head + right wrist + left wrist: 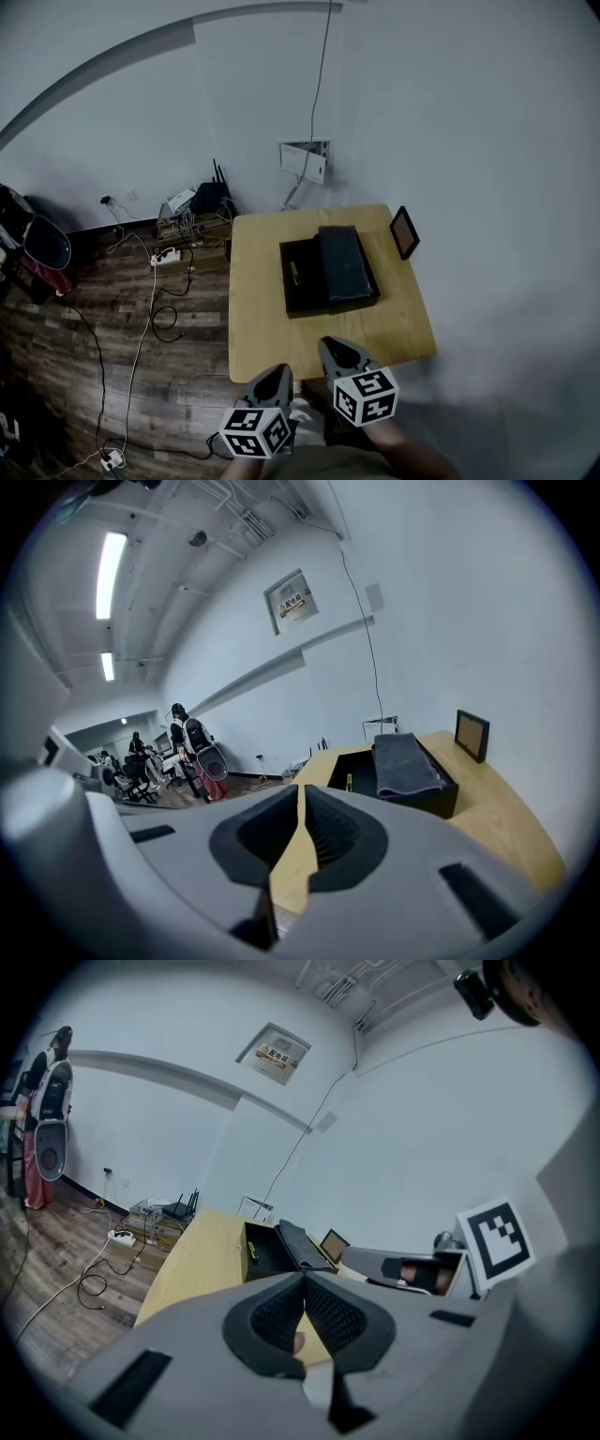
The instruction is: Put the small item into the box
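Observation:
A black open box [305, 277] lies in the middle of the wooden table [258, 328], with a dark grey folded lid [343, 262] across its right half. A small yellow item [293, 273] rests inside the box's left part, and it also shows as the yellow item [349, 782] and the yellow item [251, 1250]. Both grippers hover at the table's near edge, well short of the box. My left gripper [284, 368] is shut with its tips touching and nothing between them. My right gripper [326, 342] sits beside it, also shut and empty.
A small dark framed panel [404, 232] stands at the table's far right corner. Left of the table, a power strip [165, 255], loose cables [141, 337] and a router [208, 197] occupy the wooden floor. The white wall runs close behind the table. People stand far off [187, 742].

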